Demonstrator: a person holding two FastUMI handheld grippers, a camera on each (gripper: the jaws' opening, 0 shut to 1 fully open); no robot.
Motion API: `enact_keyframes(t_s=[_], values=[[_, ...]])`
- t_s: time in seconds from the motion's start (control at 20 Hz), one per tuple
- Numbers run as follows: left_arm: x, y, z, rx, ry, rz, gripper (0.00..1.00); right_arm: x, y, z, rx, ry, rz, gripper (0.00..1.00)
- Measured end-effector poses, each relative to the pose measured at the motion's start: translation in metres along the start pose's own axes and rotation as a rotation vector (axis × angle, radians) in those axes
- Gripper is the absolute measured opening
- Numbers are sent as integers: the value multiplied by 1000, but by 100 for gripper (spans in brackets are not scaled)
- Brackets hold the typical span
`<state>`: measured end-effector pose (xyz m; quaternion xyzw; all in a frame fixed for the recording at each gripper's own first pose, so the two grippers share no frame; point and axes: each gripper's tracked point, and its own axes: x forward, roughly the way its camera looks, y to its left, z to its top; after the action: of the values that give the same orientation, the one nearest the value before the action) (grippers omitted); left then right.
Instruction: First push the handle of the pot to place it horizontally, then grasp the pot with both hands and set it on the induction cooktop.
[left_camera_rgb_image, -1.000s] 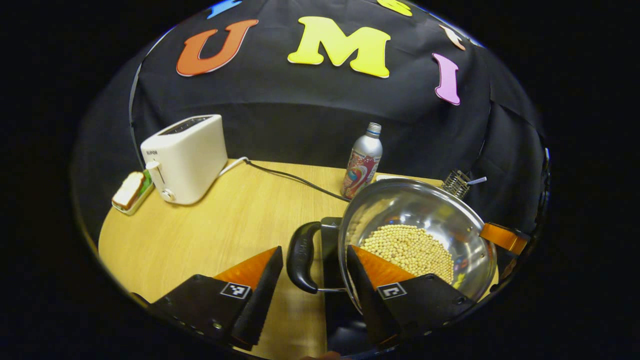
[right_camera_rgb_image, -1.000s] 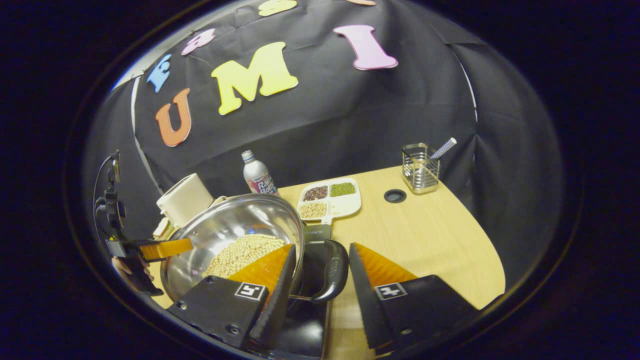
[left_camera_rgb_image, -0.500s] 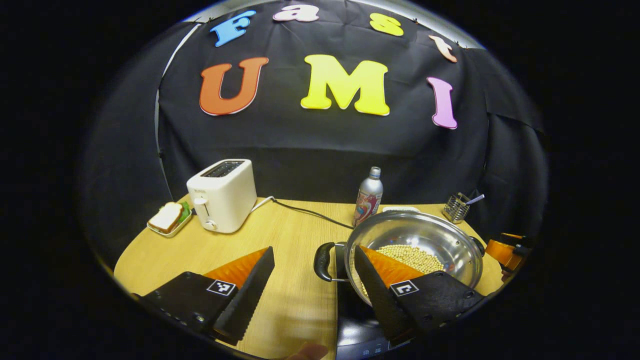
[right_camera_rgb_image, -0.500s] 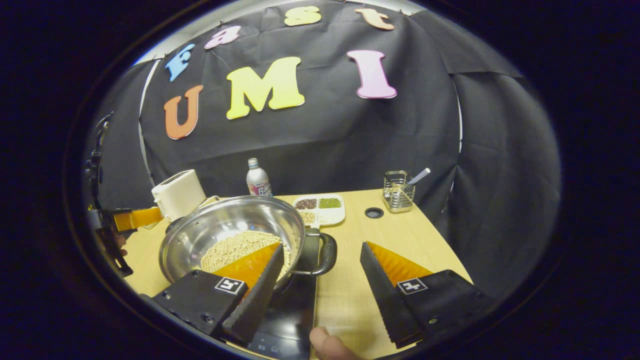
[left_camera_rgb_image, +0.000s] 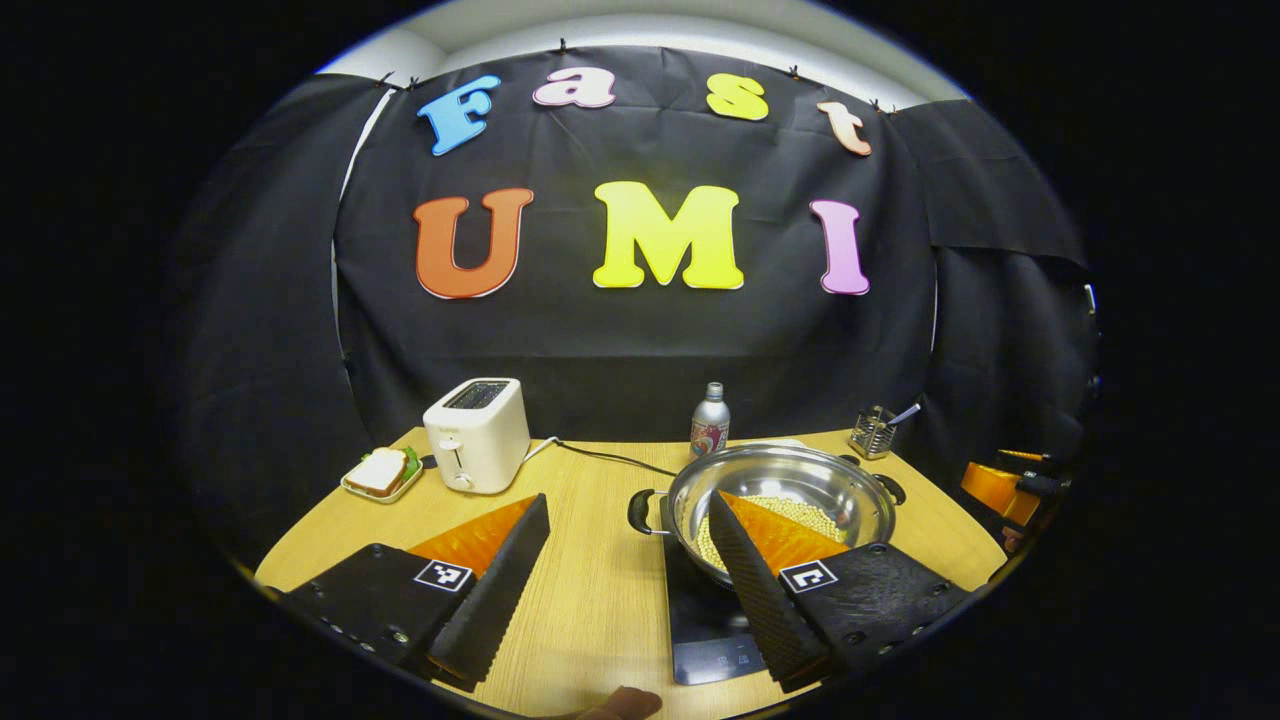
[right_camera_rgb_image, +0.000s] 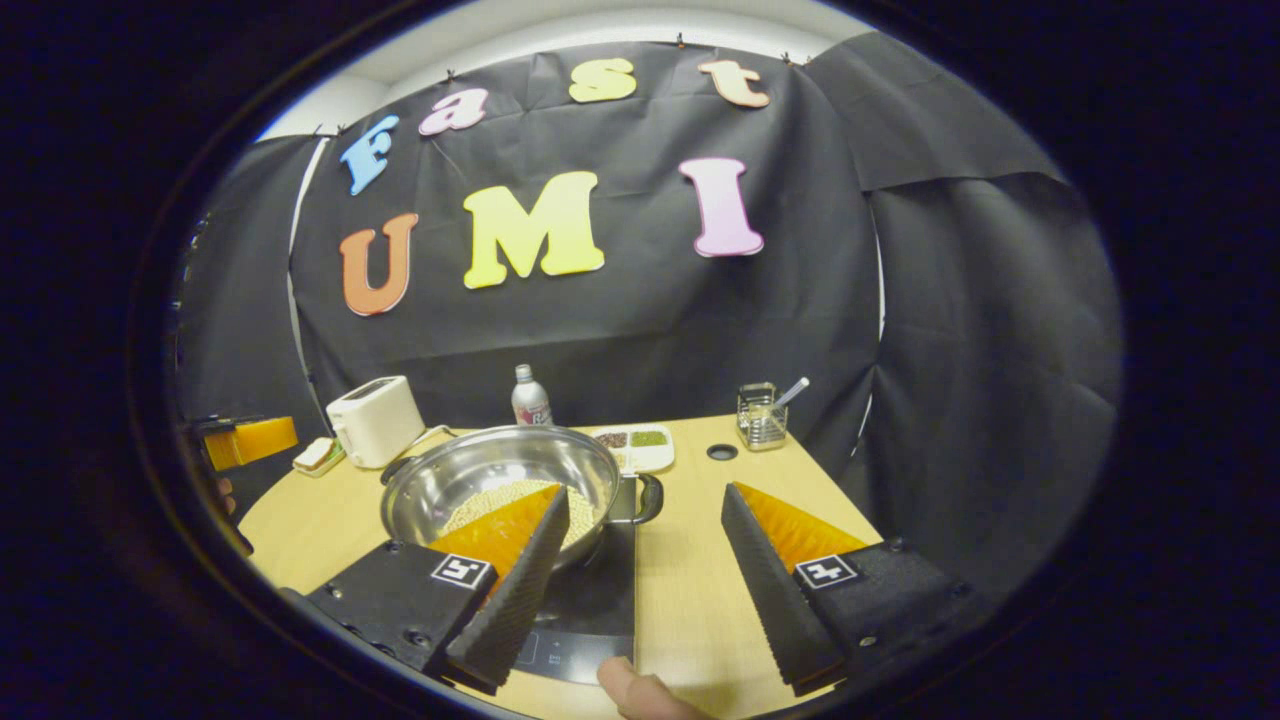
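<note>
A steel pot (left_camera_rgb_image: 800, 472) holding pale beans sits on the black induction cooktop (left_camera_rgb_image: 705, 625), its two black side handles out to the left and right. In the left gripper view my left gripper (left_camera_rgb_image: 626, 497) stands open, pulled back from the pot's left handle (left_camera_rgb_image: 640, 510), with nothing between its fingers. In the right gripper view the pot (right_camera_rgb_image: 470, 478) rests on the cooktop (right_camera_rgb_image: 590, 605), and my right gripper (right_camera_rgb_image: 644, 490) is open, back from the right handle (right_camera_rgb_image: 650, 497). Each gripper also appears far off beside the pot: right gripper (left_camera_rgb_image: 1000, 487), left gripper (right_camera_rgb_image: 250, 440).
On the wooden table (left_camera_rgb_image: 590, 600) stand a white toaster (left_camera_rgb_image: 478, 433) with its cord, a sandwich plate (left_camera_rgb_image: 380, 472), a bottle (left_camera_rgb_image: 709, 425), a wire utensil holder (left_camera_rgb_image: 872, 430) and a divided bean tray (right_camera_rgb_image: 640, 445). A round hole (right_camera_rgb_image: 720, 452) lies near the holder.
Both grippers have drawn back and up from the pot's handles, staying open. The pot stays on the cooktop and looks smaller and farther away now.
</note>
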<state>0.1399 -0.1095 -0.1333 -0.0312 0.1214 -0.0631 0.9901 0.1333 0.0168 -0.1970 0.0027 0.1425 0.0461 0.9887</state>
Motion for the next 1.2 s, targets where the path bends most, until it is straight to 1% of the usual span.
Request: enact_keyframes(t_s=[0.05, 0.1, 0.25, 0.35, 0.4, 0.55, 0.6, 0.75, 0.9, 1.05, 1.1, 1.2], values=[[-13, 0, 4, 5, -14, 3, 96, -11, 0, 7, -5, -28, -6, 96], [-25, 1, 8, 7, -28, 8, 96, -23, 0, 15, -10, -55, -17, 94], [-61, 0, 19, 5, -64, 19, 95, -57, 3, 30, -28, -109, -35, 96], [-86, 5, 28, 12, -94, 48, 96, -85, 4, 40, -42, -149, -36, 94], [-102, 5, 33, 18, -115, 55, 96, -99, 1, 47, -45, -172, -48, 96], [-141, 1, 46, 35, -170, 67, 95, -140, -6, 61, -44, -222, -78, 94], [-153, 1, 52, 40, -189, 70, 95, -155, -7, 67, -38, -239, -83, 96], [-194, -7, 66, 44, -241, 53, 95, -200, -12, 87, -32, -298, -86, 96], [-233, 1, 79, 58, -286, 67, 95, -243, -12, 106, -35, -357, -76, 94], [-261, 6, 96, 36, -354, 81, 96, -276, -17, 116, -63, -407, -96, 96], [-266, 8, 97, 27, -369, 84, 95, -284, -17, 117, -69, -424, -99, 94], [-271, 7, 92, 4, -380, 77, 95, -298, -15, 114, -76, -451, -96, 95]])
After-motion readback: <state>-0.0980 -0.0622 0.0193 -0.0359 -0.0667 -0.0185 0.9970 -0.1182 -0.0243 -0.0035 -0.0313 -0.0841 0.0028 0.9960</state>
